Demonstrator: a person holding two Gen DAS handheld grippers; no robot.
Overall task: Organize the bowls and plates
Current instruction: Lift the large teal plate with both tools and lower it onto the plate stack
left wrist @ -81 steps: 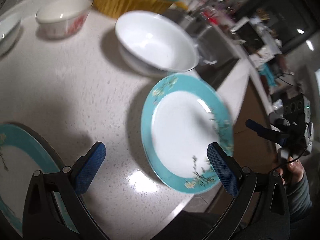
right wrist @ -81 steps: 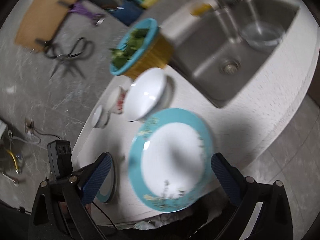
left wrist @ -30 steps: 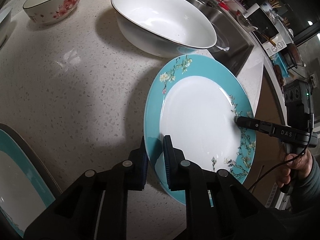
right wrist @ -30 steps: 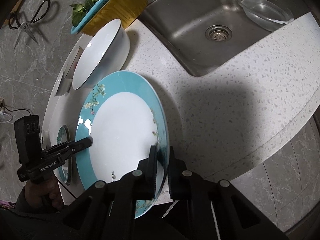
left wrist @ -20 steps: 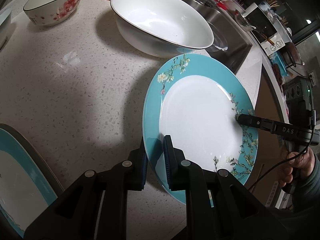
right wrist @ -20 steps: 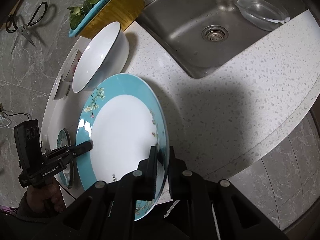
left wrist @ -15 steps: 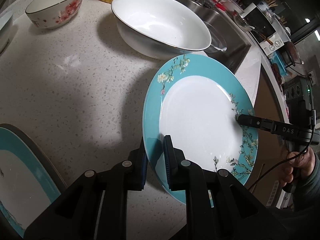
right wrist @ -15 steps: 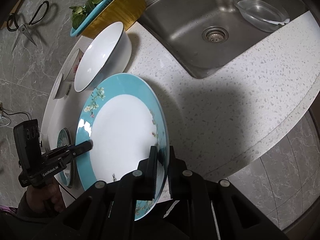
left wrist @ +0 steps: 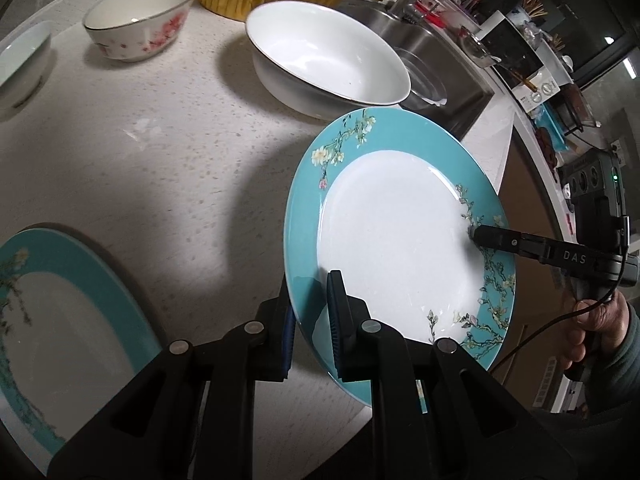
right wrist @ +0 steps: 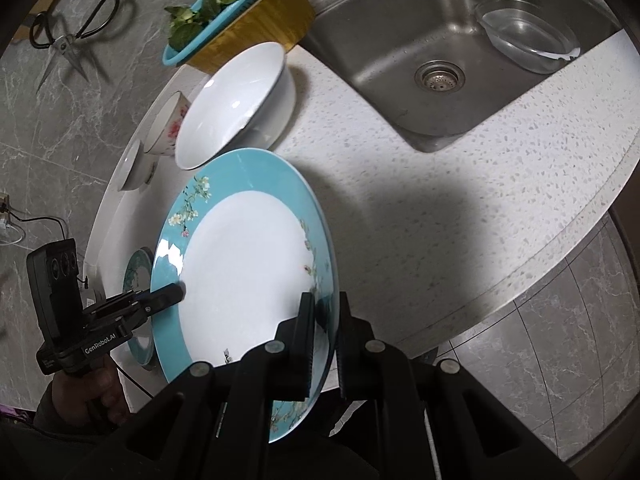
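Left wrist view: the left gripper (left wrist: 311,312) is seen at lower centre, clenched on the near rim of a round teal-rimmed porcelain plate with a white centre and blossom sprigs (left wrist: 394,236). The plate is held tilted at centre right, clear of the speckled white stone counter (left wrist: 160,152). Its far right rim is pinched by the right gripper (left wrist: 474,236), with a person's hand (left wrist: 592,328) seen at the right edge. A large plain white bowl (left wrist: 328,60) is noted at upper centre, a white bowl with pink flowers (left wrist: 138,20) at upper left, a small pale bowl (left wrist: 22,64) at the left edge, and a second teal-rimmed plate (left wrist: 60,312) at lower left

Right wrist view: the right gripper (right wrist: 325,332) is found at lower centre, grasping the same plate (right wrist: 244,264) by its right rim. The left gripper (right wrist: 180,290) is closed on the opposite rim at lower left. A stainless steel sink (right wrist: 440,40) is recorded at upper right, with a clear glass dish (right wrist: 528,36) inside it
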